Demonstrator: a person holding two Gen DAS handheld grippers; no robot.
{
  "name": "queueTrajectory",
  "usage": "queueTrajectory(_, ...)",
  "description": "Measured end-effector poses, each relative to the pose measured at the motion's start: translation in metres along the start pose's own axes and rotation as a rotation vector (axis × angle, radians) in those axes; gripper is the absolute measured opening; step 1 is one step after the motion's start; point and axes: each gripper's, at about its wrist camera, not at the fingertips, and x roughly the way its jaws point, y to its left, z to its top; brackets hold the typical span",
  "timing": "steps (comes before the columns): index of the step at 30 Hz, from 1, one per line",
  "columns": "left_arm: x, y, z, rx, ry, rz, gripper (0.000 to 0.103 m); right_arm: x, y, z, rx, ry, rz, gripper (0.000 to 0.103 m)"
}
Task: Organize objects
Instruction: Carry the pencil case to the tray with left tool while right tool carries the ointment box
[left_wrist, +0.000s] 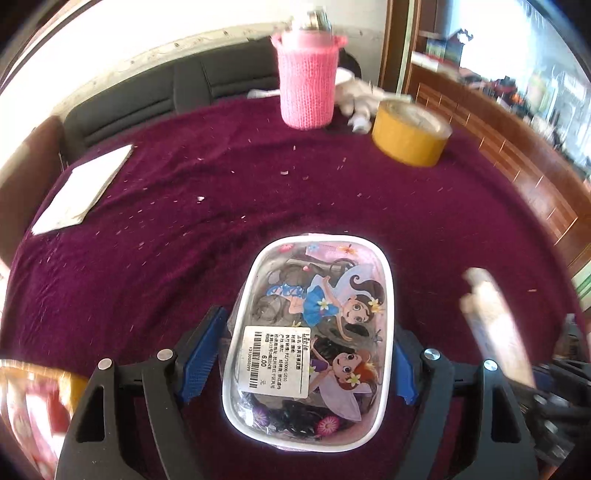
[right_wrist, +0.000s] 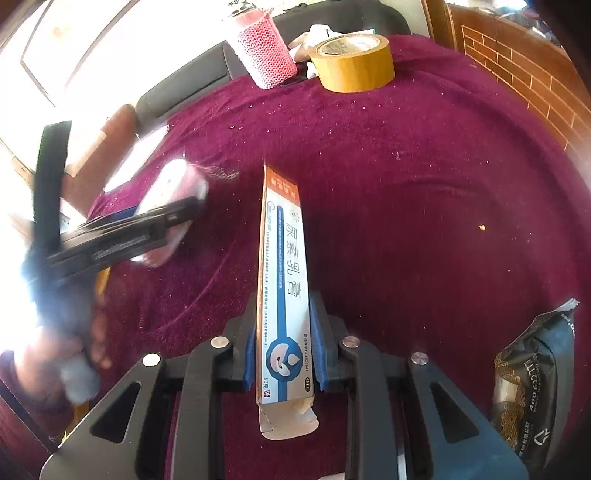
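Left tongs (left_wrist: 308, 354) clamp the clear hair-tie pouch (left_wrist: 310, 339) across its short sides, blue pads (left_wrist: 201, 360) pressed on its soft rim; pouch is carried above the maroon tabletop (left_wrist: 166, 240). Right tongs (right_wrist: 282, 343) pinch the ointment box (right_wrist: 282, 280) at its near end, so most of the box sticks out forward past the pads, near flap open.

Risks, judged from this:
- Pouch is slick, soft plastic; squeezed at the rim it may buckle and slide out forward, or tilt nose-down.
- Box is held far from its middle; a quick swing may pivot it in the pads or crush the thin card. Open flap could let a tube slip out, if there is one inside; cannot tell.
- The two tongs are near each other, left ones blurred just left of the box in the right wrist view; a crossing path may knock the box into the pouch.

Beyond the pouch: white notepad (left_wrist: 83, 188) far left of it, yellow tape roll (left_wrist: 410, 136) far right, pink knitted bottle (left_wrist: 308, 81) farthest, next to the tape. A low carry in that direction may clip tape or tip the bottle. Dark snack packet (right_wrist: 532, 384) lies right of the box.
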Motion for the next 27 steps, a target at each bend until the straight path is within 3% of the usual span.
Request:
queueTrajectory(5, -0.054, 0.011, -0.021, -0.074, -0.039, -0.103, 0.073, 0.0, -0.001, -0.002, 0.015, -0.015, 0.007, 0.021)
queueTrajectory(11, -0.138, 0.048, -0.068, -0.204, -0.094, -0.288, 0.074, -0.001, -0.008, -0.004, 0.047, -0.03, 0.054, 0.02)
queueTrajectory(13, -0.162, 0.064, -0.086, -0.238, -0.12, -0.294, 0.074, -0.001, -0.007, -0.004, 0.047, -0.034, 0.069, 0.02)
queueTrajectory(15, -0.19, 0.088, -0.11, -0.285, -0.161, -0.269, 0.074, -0.002, -0.003, -0.006, 0.035, -0.039, 0.087, 0.02)
queueTrajectory(19, -0.228, 0.144, -0.157, -0.391, -0.205, -0.09, 0.074, -0.002, 0.016, -0.01, -0.003, -0.031, 0.142, 0.02)
queueTrajectory(22, -0.237, 0.18, -0.19, -0.474, -0.178, -0.035, 0.074, -0.007, 0.035, -0.018, -0.025, -0.011, 0.183, 0.02)
queueTrajectory(27, -0.235, 0.208, -0.222, -0.511, -0.154, 0.022, 0.074, -0.026, 0.083, -0.036, -0.049, 0.025, 0.316, 0.02)
